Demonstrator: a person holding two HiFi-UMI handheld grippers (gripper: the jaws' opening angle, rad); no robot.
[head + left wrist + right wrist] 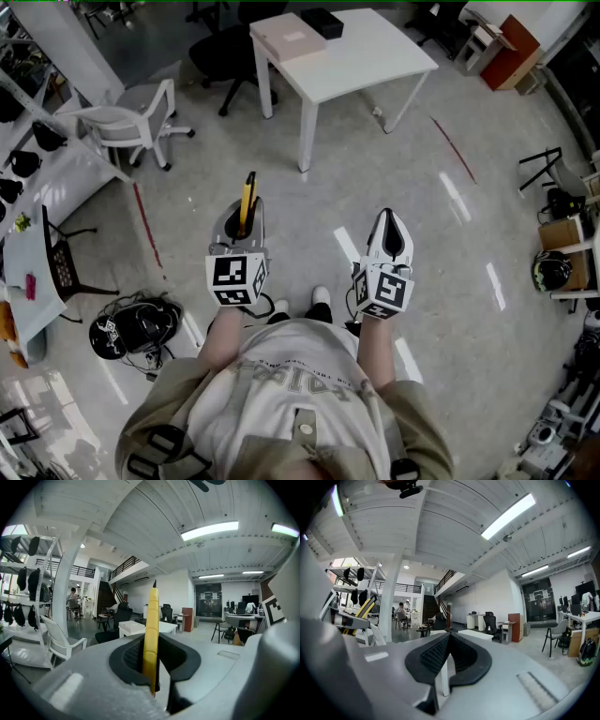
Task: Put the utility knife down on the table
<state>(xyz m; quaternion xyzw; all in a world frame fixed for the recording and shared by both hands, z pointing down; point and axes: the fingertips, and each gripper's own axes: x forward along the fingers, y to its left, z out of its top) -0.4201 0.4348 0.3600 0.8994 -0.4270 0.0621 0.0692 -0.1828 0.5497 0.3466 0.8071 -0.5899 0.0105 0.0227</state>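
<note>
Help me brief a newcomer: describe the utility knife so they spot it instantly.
Short of the white table, the person holds two grippers over the floor. The left gripper is clamped on a slim yellow utility knife sticking past its jaws; the right gripper, shut, holds nothing.

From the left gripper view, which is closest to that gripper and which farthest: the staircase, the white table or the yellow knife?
1. Utility knife, clamped in the left gripper.
2. White table, straight ahead.
3. Staircase, far back, to the left.
</note>
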